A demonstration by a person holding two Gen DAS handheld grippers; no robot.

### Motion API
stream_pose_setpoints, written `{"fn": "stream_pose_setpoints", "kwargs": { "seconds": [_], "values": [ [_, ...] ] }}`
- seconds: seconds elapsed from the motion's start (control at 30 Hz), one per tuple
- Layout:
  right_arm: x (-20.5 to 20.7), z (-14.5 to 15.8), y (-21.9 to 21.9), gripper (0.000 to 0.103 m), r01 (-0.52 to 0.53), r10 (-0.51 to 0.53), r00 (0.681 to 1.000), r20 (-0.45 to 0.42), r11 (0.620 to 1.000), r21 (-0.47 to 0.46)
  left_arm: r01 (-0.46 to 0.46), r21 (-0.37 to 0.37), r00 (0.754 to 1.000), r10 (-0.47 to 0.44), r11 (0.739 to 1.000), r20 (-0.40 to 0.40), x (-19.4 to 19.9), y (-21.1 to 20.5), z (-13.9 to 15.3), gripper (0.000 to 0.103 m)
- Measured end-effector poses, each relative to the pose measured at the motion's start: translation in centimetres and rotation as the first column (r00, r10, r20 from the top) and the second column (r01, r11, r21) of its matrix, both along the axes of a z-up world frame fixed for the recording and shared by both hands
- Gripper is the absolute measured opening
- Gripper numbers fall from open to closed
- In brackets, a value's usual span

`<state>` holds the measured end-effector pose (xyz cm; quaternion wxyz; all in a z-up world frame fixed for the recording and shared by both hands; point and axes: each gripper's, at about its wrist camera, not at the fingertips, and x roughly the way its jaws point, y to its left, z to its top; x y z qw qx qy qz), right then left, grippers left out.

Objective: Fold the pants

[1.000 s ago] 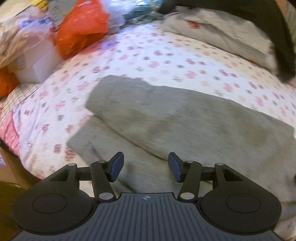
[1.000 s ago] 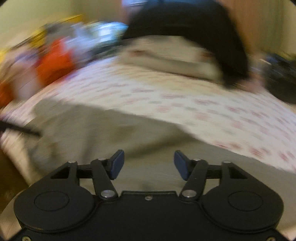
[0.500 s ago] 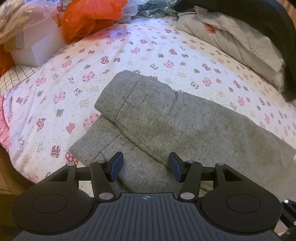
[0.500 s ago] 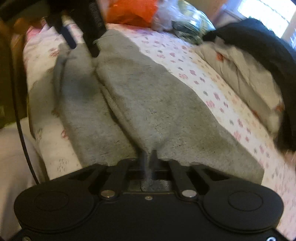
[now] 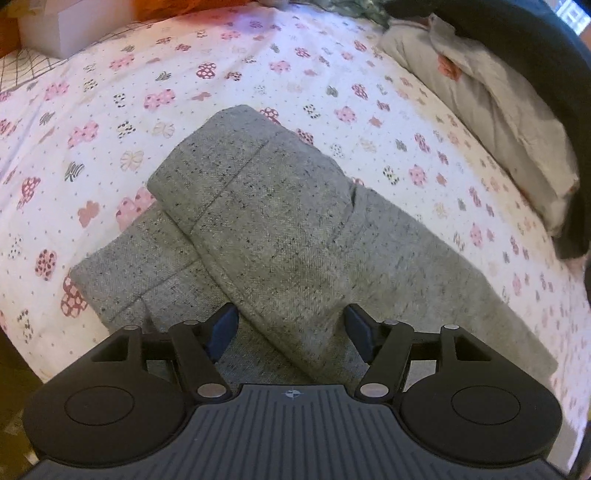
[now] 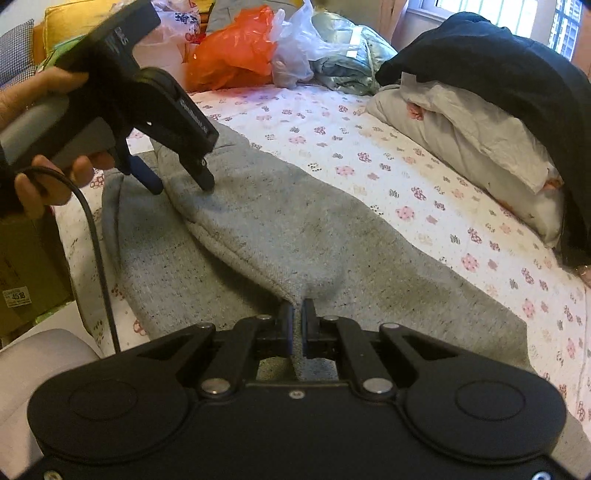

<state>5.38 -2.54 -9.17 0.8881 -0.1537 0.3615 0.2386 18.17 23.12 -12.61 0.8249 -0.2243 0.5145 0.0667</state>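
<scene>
Grey pants (image 6: 295, 236) lie along the bed's (image 6: 369, 147) near edge, the right gripper (image 6: 297, 325) clenched on a thin fold; the left gripper (image 5: 290, 326) gapes, jaws just widening astride the upper leg's hem, gripping nothing — a one-sided pull could drag the legs askew.

Soft daylight enters from the window (image 6: 517, 14) at upper right; both views are sharp, with fisheye-bent, darkened edges.

Pants (image 5: 280, 236): on the bed (image 5: 229, 74), one leg across the other. Pillow (image 6: 472, 136): right, a dark garment (image 6: 517, 70) on it. Bags (image 6: 236, 55): far end.
</scene>
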Motion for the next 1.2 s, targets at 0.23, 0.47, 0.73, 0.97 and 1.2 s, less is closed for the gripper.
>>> {"fn": "stream_pose_setpoints", "kwargs": {
  "seconds": [0.23,0.47,0.73,0.97,1.2],
  "values": [
    [0.0,-0.2,0.1,0.009,-0.002,0.002,1.0,-0.008,1.0,0.002,-0.127,0.014,0.991,0.127,0.992,0.03,1.0,0.5,1.0,0.014],
    [-1.3,2.3,-0.9,0.01,-0.014,0.013,0.999,0.032,0.999,0.032,-0.061,0.155,0.991,0.041,0.986,0.126,-3.6,-0.9,7.5,0.011],
    [-3.4,-0.4,0.4,0.01,-0.106,0.105,0.993,-0.061,0.994,-0.013,-0.012,0.205,1.0,0.017,0.979,-0.02,-5.6,0.5,1.6,0.015],
    [-2.9,-3.3,1.7,0.017,-0.135,0.128,0.986,-0.103,0.989,-0.059,0.034,0.278,0.999,-0.03,0.96,-0.018,-6.3,0.2,0.7,0.029],
    [-3.5,-3.4,1.7,0.015,-0.135,0.129,0.987,-0.098,0.99,-0.049,0.028,0.307,0.999,-0.031,0.951,0.007,-8.4,0.1,1.9,0.029]
  ]
}}
